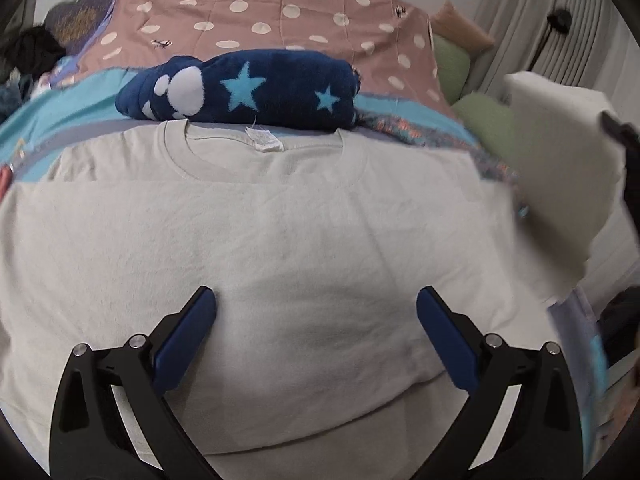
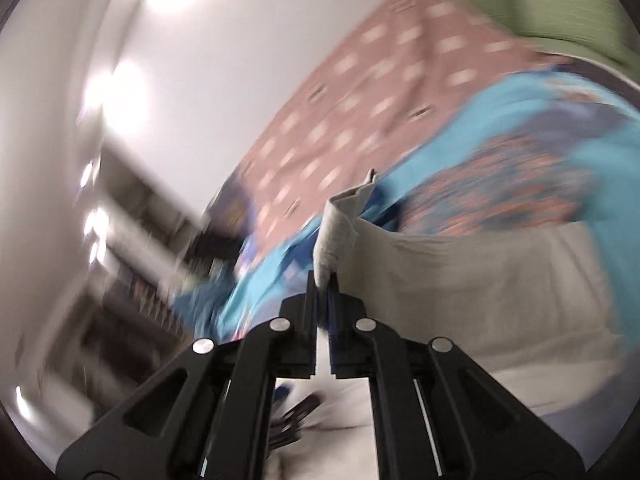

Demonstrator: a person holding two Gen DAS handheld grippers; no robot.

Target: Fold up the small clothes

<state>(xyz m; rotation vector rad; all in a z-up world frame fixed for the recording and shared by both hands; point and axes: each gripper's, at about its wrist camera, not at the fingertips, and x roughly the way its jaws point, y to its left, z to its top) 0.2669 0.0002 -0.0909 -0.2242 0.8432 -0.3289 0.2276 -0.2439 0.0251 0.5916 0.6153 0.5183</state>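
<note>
A pale beige T-shirt (image 1: 280,232) is lying spread flat on the bed, collar away from the left wrist camera, with a small white neck label (image 1: 264,139) showing inside the ribbed neckline. Its cloth is looking lightly creased, and a straight horizontal fold edge is running across it just below the collar. On the right, one side of the shirt is being lifted off the bed, showing as a blurred pale flap (image 1: 560,168).

The left gripper (image 1: 316,312) is hovering over the lower chest of the shirt with its blue-padded fingers (image 1: 188,340) spread wide apart, grasping nothing. The right gripper (image 2: 322,284) is clenching a bunched edge of the T-shirt (image 2: 460,280) between its closed fingers, the pinched cloth standing up above the tips; that view is heavily motion-blurred.

Just beyond the collar, a folded navy fleece with light-blue stars and white paw prints (image 1: 248,88) is resting on a turquoise blanket (image 1: 72,108). Behind it a pink quilt with white dots (image 1: 280,16) is covering the bed, and green pillows (image 1: 484,120) are lying to the right, near grey curtains (image 1: 532,20).
</note>
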